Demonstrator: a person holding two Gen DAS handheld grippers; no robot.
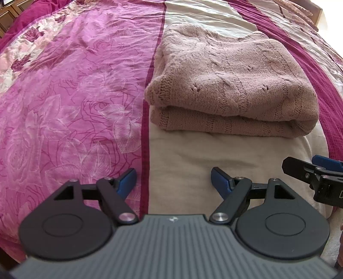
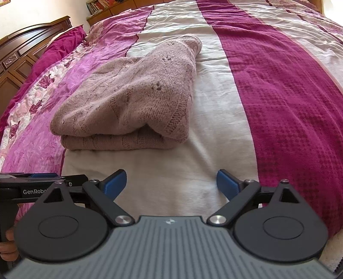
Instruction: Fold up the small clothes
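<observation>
A dusty-pink knitted sweater lies folded into a thick rectangle on the cream stripe of the bedspread; the right wrist view shows the same sweater left of centre. My left gripper hovers short of its near edge, open, with only bedspread between the blue pads. My right gripper is also open and empty, a little back from the sweater's near right corner. Each gripper shows in the other's view: the right one at the right edge, the left one at the left edge.
The bed is covered by a spread with pink floral, cream and magenta stripes. A dark wooden headboard and a shelf with books stand at the far left. A hand holds the left gripper's handle.
</observation>
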